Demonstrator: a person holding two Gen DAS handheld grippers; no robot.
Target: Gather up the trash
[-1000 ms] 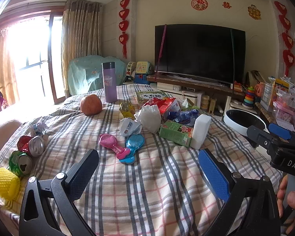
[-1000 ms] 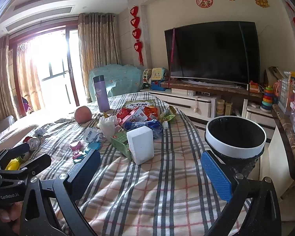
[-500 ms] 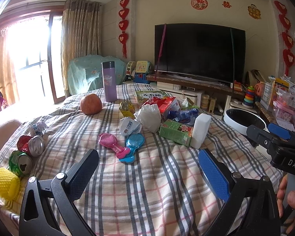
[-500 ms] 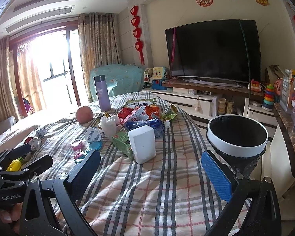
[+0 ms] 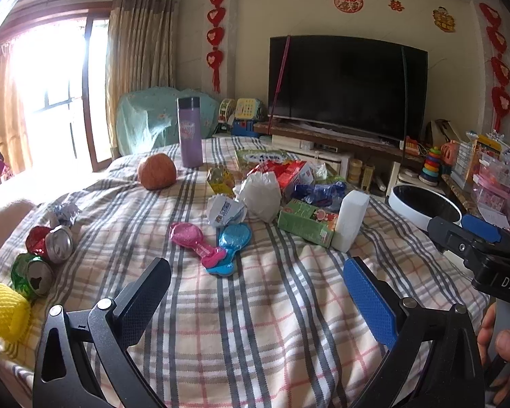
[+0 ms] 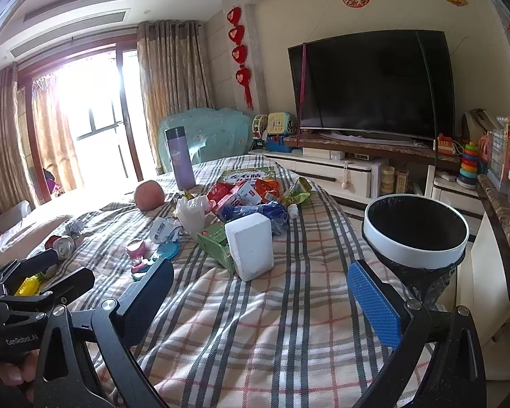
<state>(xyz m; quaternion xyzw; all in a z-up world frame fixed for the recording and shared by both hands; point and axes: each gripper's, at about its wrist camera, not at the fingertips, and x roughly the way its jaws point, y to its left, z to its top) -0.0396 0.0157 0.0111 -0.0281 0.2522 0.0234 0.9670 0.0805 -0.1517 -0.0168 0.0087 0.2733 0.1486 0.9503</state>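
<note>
Nothing gathered yet: both the left tool [image 5: 256,289] and right tool [image 6: 260,287] hover released; next, reach ahead for the white block [image 6: 251,245], bin [image 6: 414,231] right.

Plaid-cloth tabletop [image 5: 255,323]: central heap of crumpled wrappers [image 5: 282,183], with white foam block [image 6: 251,244] upright at its near edge, touching green carton [image 5: 306,221] on its left. Pink and blue plastic scoops [image 5: 214,248] lie nearer, left of carton. Crushed cans [image 5: 40,255] and yellow foam net [image 5: 3,312] at left edge. Round orange fruit [image 5: 157,171] and purple flask [image 5: 189,132] stand behind. White-rimmed bin [image 6: 414,234] off tabletop's right edge.
</note>
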